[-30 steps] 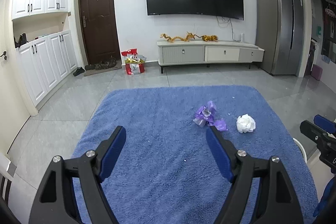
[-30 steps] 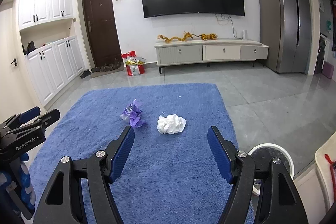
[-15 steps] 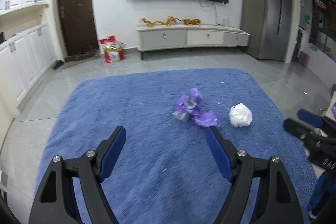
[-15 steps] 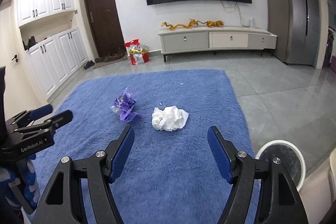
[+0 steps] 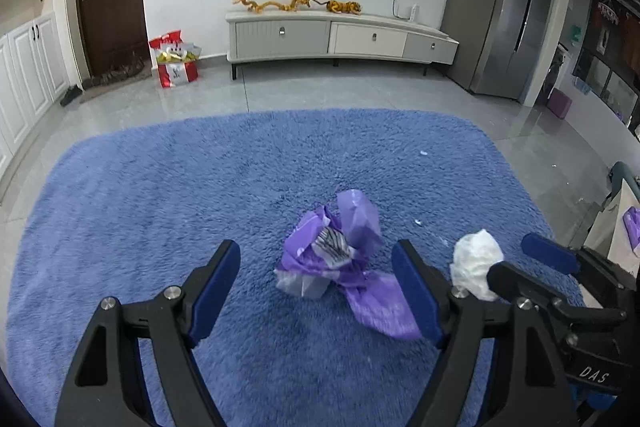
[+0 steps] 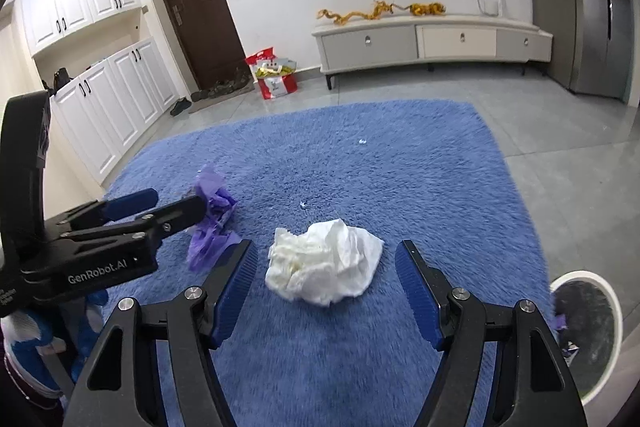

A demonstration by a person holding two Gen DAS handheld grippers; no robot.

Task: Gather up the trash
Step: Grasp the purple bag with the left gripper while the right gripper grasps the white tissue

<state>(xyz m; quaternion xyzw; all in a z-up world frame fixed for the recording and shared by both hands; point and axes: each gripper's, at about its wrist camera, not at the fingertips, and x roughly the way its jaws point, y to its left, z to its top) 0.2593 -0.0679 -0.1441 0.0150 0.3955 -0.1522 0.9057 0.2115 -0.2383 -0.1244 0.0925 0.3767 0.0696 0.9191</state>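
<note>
1. Both grippers now much nearer the blue rug (image 5: 160, 195) than a second ago; tilted further down too, with less wall and more pile filling each view.
2. Left gripper (image 5: 316, 279) lined up on the crumpled purple plastic bag (image 5: 340, 259); a second ago that bag sat small and off toward the right finger, now large and between the two blue pads.
3. Left jaws apart, same width as before, nothing clamped; bag lying on the rug ahead of the pads, untouched as far as visible.
4. Right gripper (image 6: 326, 283) centred on the crumpled white tissue (image 6: 324, 263), which has grown in view the same way and now sits between its pads.
5. Right jaws apart as well, unchanged in width, holding nothing; tissue resting on the rug, apart from both pads.
6. Purple bag and white tissue lying near each other mid-rug, the bag to the left; left gripper's fingers reaching in beside the bag in the right wrist view.
7. Round white bin (image 6: 592, 327) at the rug's right edge, dark inside, with a purple scrap at its rim; probably the drop point.
8. Reading for the task: approach nearly done, one piece per gripper; likely next, a short further descent and closing.
9. Small white crumbs scattered on the rug, too small to name.
</note>
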